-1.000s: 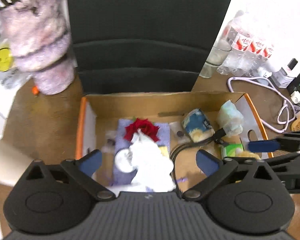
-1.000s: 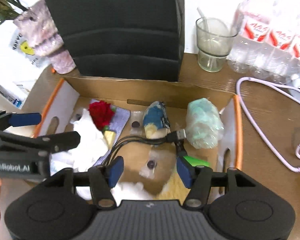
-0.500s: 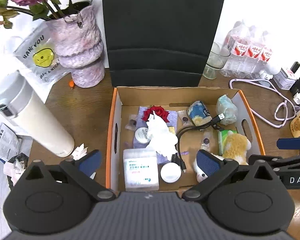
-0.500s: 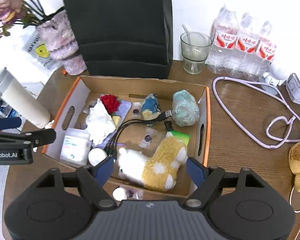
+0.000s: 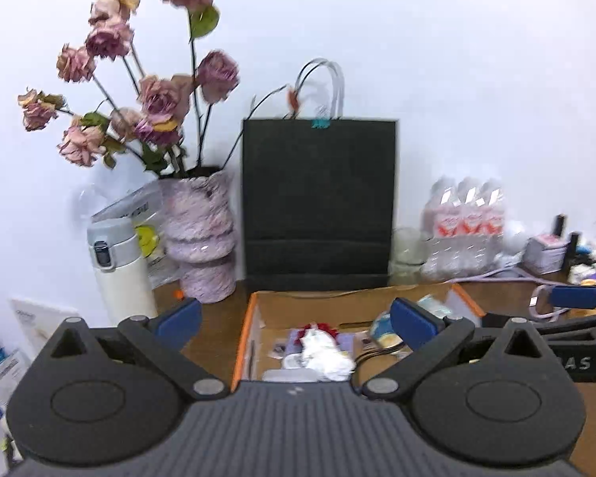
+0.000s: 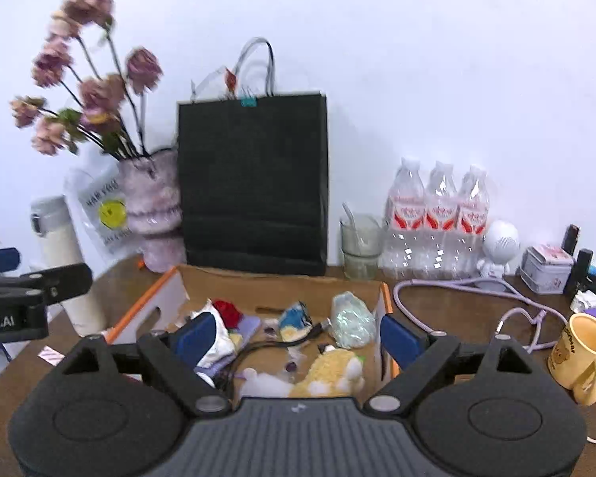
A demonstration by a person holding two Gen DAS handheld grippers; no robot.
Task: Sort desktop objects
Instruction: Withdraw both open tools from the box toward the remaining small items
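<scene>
An open cardboard box (image 5: 337, 302) (image 6: 234, 278) with orange edges sits on the brown desk. It holds a red fabric flower (image 6: 227, 311), crumpled white tissue (image 5: 322, 355), a blue-and-yellow packet (image 6: 296, 318), a pale green bag (image 6: 351, 320), black cables (image 6: 274, 344) and a white-and-yellow plush toy (image 6: 318, 375). My left gripper (image 5: 296, 320) is open and empty, raised in front of the box. My right gripper (image 6: 294, 334) is open and empty, raised over the box's near side.
A black paper bag (image 6: 254, 183) stands behind the box. A vase of dried roses (image 5: 198, 234) and a white thermos (image 5: 119, 270) stand at left. At right are a glass (image 6: 359, 246), water bottles (image 6: 437, 222), a purple cable (image 6: 476, 290) and a yellow mug (image 6: 582, 353).
Both grippers have lifted out of the box and tilted up from looking down into it to looking level across the desk. Both stayed open and empty.
</scene>
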